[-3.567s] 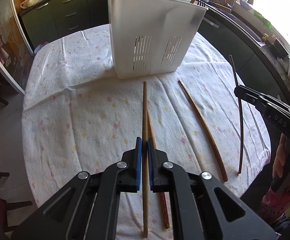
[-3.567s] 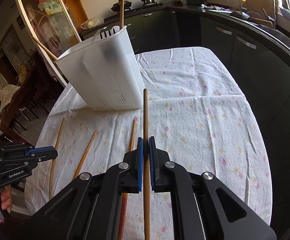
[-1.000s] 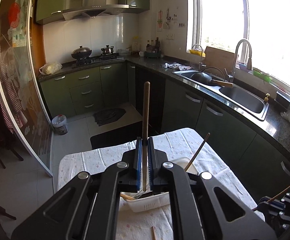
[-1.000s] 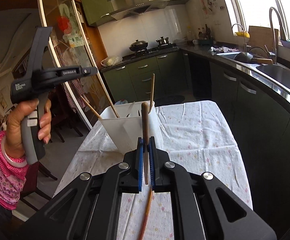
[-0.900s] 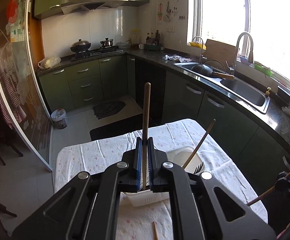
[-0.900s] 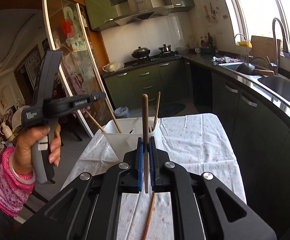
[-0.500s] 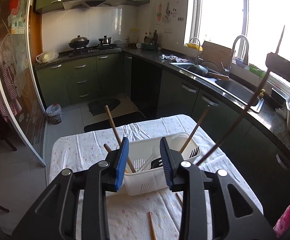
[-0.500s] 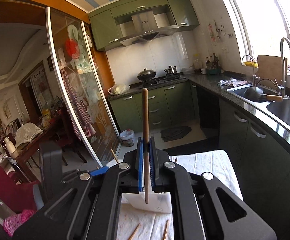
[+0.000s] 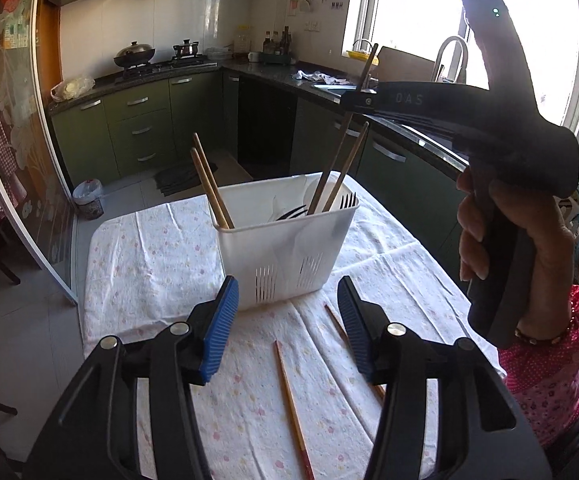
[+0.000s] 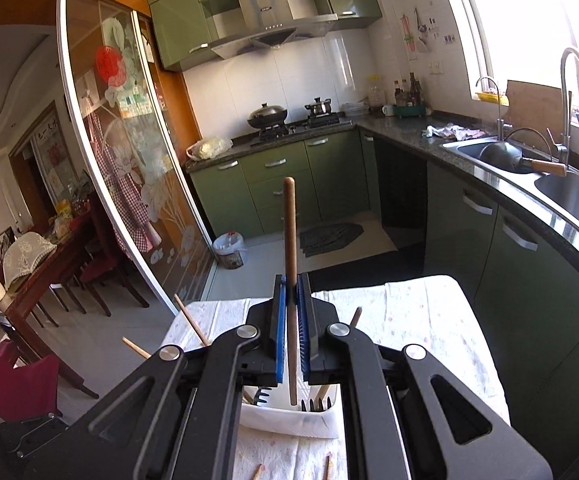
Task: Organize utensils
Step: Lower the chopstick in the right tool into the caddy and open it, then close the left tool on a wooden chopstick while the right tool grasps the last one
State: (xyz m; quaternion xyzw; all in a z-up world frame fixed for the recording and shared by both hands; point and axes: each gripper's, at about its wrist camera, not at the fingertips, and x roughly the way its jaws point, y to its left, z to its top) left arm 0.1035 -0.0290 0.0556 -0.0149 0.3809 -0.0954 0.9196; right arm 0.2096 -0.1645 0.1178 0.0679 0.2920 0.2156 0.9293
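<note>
A white slotted utensil basket (image 9: pixel 289 252) stands on the cloth-covered table (image 9: pixel 149 256); it also shows in the right wrist view (image 10: pixel 289 420). It holds two wooden chopsticks (image 9: pixel 211 188) at its left, black forks (image 9: pixel 345 202) and more sticks at its right. My left gripper (image 9: pixel 287 322) is open and empty, in front of the basket. My right gripper (image 10: pixel 290 332) is shut on a wooden chopstick (image 10: pixel 290 248), held upright above the basket's right side. In the left wrist view the right gripper (image 9: pixel 359 101) holds that chopstick (image 9: pixel 335 160) with its lower end inside the basket.
Loose chopsticks lie on the cloth in front of the basket, one reddish (image 9: pixel 291 404) and one further right (image 9: pixel 341 328). Green kitchen cabinets (image 10: pixel 285 184), a sink (image 10: pixel 529 160) and a glass sliding door (image 10: pixel 129 184) surround the table.
My left gripper opened and let go of its chopstick, which now leans in the basket's left side. My right gripper rose over the basket, and its chopstick now reaches into it.
</note>
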